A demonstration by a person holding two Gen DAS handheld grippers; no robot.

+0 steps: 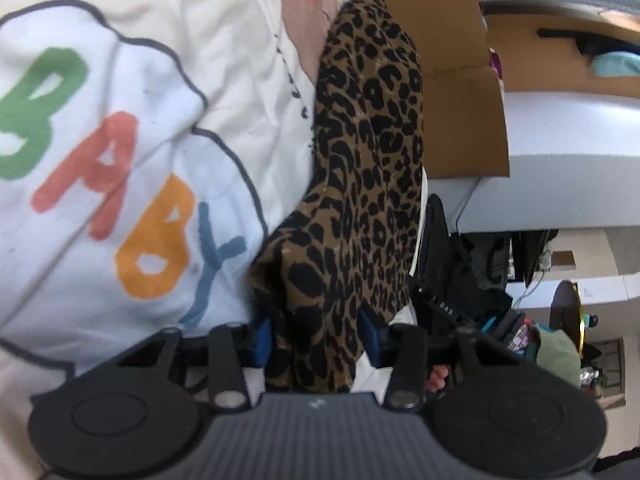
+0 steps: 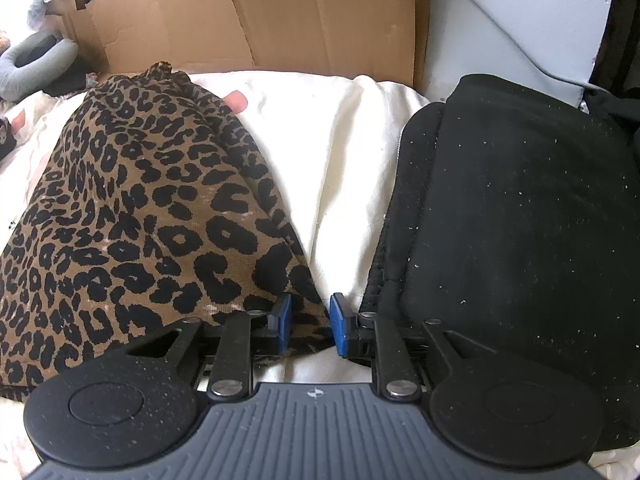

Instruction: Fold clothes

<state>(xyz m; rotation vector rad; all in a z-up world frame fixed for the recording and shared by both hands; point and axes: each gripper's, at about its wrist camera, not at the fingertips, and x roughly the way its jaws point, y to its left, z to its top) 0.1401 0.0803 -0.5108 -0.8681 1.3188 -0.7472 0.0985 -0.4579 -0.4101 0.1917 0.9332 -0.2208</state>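
Note:
A leopard-print garment [image 1: 368,160] lies stretched along a cream bed sheet [image 2: 340,140]. In the left wrist view its near end is bunched up and runs between the blue pads of my left gripper [image 1: 315,338], which press on it from both sides. In the right wrist view the same garment [image 2: 132,220] spreads out to the left. One corner of it lies between the pads of my right gripper [image 2: 311,326]. That gripper stands open, with a gap of bare sheet beside its right pad [image 2: 339,324].
A folded black garment [image 2: 520,220] lies to the right of my right gripper. A white cloth printed with coloured letters [image 1: 120,160] covers the left. A cardboard box [image 2: 260,12] stands behind the bed. A grey ring cushion [image 2: 32,60] sits at far left, and bags and clutter [image 1: 440,248] lie past the bed's edge.

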